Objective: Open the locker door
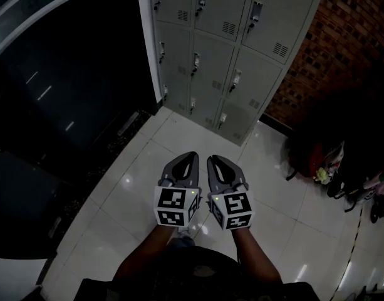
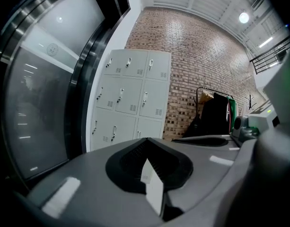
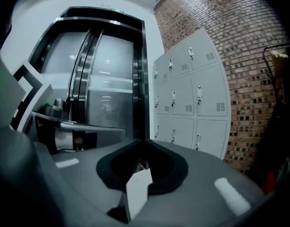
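A grey locker block (image 1: 223, 49) with three columns of doors, each with a small handle, stands ahead against the brick wall. The same locker block (image 2: 130, 96) shows in the left gripper view, and the locker block (image 3: 192, 103) shows in the right gripper view. My left gripper (image 1: 190, 155) and right gripper (image 1: 212, 158) are held side by side over the white tiled floor, well short of the lockers. Both have their jaws together with nothing between them.
A dark glass door (image 1: 66, 93) with a metal frame stands left of the lockers. A brick wall (image 1: 348, 42) runs to the right. Dark bags and clothing (image 1: 329, 162) sit on the floor at the right, near a rack (image 2: 215, 112).
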`<state>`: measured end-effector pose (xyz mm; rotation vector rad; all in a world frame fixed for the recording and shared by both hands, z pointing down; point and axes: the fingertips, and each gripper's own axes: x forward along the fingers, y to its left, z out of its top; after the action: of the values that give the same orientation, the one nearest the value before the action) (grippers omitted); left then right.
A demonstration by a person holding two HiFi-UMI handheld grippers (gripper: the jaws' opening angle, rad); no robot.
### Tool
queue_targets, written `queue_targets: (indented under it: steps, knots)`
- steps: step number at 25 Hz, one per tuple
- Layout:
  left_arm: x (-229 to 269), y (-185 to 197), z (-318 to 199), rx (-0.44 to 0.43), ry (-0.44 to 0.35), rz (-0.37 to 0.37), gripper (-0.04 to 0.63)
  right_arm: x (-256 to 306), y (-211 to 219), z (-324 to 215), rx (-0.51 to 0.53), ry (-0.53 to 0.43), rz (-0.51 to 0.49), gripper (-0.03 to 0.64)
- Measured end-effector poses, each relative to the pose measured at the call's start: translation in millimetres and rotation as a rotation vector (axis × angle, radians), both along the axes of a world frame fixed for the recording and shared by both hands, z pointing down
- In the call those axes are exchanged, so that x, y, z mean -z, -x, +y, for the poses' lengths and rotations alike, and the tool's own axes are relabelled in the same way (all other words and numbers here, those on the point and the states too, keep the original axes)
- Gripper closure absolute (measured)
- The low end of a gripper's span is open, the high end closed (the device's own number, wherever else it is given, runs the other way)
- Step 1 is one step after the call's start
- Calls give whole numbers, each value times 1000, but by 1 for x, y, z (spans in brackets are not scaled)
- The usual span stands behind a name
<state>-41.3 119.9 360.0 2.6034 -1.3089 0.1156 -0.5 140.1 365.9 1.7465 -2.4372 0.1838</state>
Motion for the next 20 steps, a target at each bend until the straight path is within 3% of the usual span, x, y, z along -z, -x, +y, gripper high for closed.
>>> queue_targets:
  steps: [9,20]
  knots:
    - [3,26,-65,-8,-1,24,591,7,23,-64,-19,-12,24,612]
    - [-5,25,-114,3,2,21,591,-2,19,-113,-9,-13,14,612]
